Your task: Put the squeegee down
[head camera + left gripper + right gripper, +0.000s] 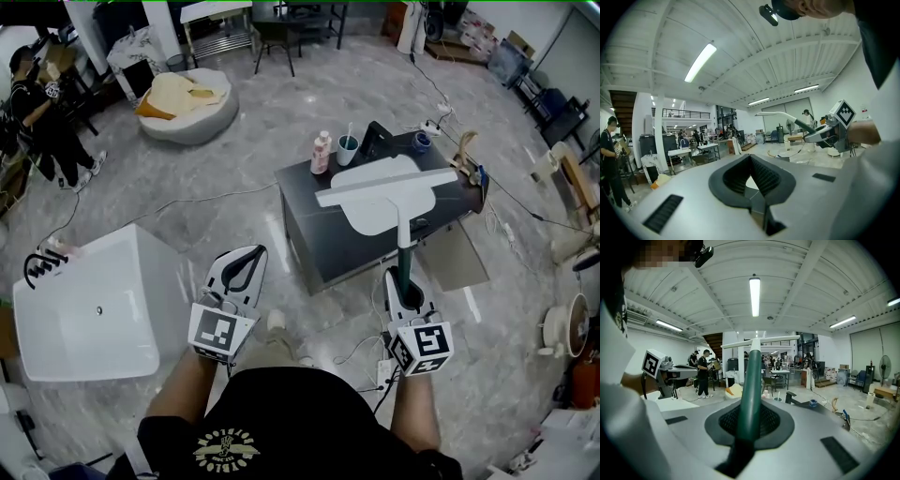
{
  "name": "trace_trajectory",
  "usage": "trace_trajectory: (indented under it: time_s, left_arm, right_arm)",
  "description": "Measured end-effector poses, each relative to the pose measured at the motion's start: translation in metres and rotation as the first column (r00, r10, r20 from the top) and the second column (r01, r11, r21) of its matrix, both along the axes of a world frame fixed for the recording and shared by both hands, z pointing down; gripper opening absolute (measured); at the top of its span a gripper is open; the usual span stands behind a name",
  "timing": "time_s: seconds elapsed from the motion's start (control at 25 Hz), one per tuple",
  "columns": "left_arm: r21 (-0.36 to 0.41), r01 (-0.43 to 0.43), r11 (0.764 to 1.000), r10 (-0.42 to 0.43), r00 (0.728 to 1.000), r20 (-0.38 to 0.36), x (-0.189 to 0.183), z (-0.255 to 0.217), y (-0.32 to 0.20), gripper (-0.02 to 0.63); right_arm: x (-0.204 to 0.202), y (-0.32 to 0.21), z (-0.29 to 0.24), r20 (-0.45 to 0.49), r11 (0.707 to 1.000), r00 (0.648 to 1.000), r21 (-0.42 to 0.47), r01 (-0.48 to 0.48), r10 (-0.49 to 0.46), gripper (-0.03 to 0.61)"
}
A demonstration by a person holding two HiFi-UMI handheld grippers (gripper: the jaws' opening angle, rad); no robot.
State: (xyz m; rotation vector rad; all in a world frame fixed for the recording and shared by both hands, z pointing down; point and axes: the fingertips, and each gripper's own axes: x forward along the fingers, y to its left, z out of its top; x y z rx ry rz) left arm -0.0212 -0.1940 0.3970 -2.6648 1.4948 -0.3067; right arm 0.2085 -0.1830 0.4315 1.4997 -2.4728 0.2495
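Observation:
The squeegee has a dark green handle (405, 267) and a long white blade (384, 186). My right gripper (403, 286) is shut on the handle and holds the blade out over the dark table (314, 234). In the right gripper view the handle (751, 390) rises straight up from between the pads, with the blade (759, 341) crosswise at the top. My left gripper (246, 260) hangs over the floor to the left of the table, its jaws together at the tips with nothing in them. The left gripper view shows its own pads (733, 180) meeting and the squeegee (780, 115) off to the right.
On the table stand a pink bottle (322, 153), a cup (348, 147), a black stand (377, 141) and a flat white oval piece (375, 214). A white tub (89, 314) sits on the floor at left. Cables run across the floor. A person (37, 108) stands far left.

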Motion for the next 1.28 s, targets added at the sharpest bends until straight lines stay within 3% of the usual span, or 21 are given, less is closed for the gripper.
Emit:
trace_trajectory:
  time_s: [0.56,1.28]
  left_arm:
    - [-0.004,-0.017,1.000,0.017,1.000,-0.024,-0.018,0.000,-0.088,0.023]
    - [0.024,-0.140,0.990,0.141,0.989,-0.045,-0.035,-0.002,-0.160,0.023]
  right_arm:
    - [-0.025,-0.087,-0.001,-0.019,1.000,1.000,-0.009,-0.001,0.001,0.051]
    - [-0.045,-0.146,-0.009,-0.050,0.994,0.993,0.020,-0.110,0.111,0.051]
